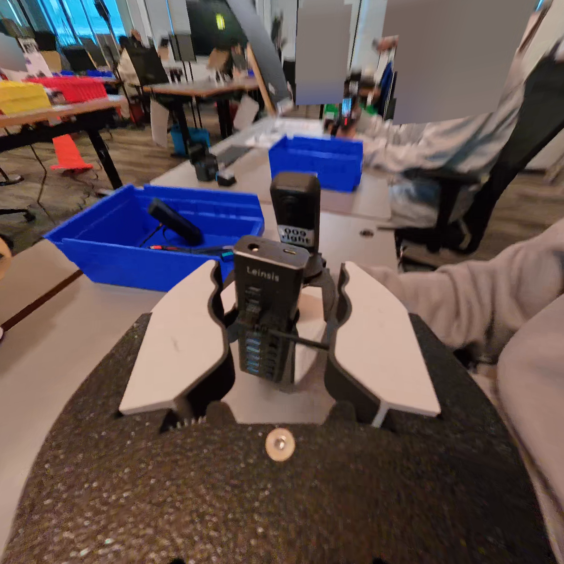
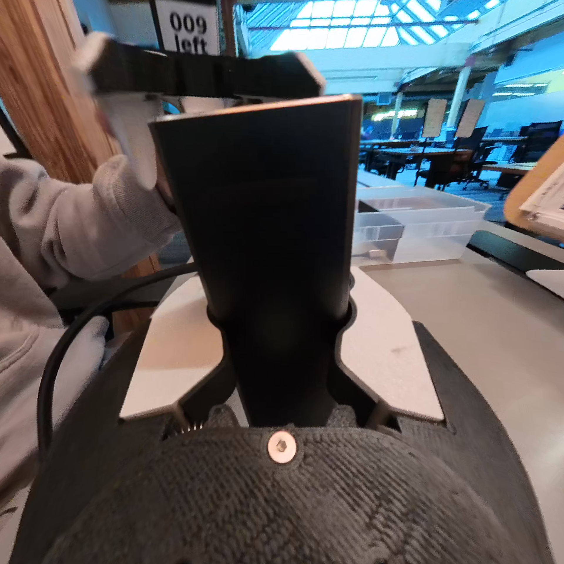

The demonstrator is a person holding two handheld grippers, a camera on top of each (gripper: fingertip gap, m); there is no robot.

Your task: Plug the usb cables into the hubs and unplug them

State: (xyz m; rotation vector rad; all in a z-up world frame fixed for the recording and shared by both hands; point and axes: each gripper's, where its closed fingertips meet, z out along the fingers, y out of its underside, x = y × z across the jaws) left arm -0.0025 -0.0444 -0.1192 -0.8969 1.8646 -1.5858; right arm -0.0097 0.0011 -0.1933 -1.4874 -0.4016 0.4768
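A black USB hub with a row of blue ports stands upright between my left gripper's white fingers. My left gripper is open, its jaws wide on either side of the hub and apart from it. A thin black cable runs from the hub's port side to the right. My right gripper is shut on the hub, whose plain back fills the right wrist view. It shows behind the hub in the left wrist view. The cable loops at the left.
A blue bin on the table holds another black hub and loose cables. A second blue bin stands farther back. Clear plastic tubs sit to the right. A person's grey sleeve is close by.
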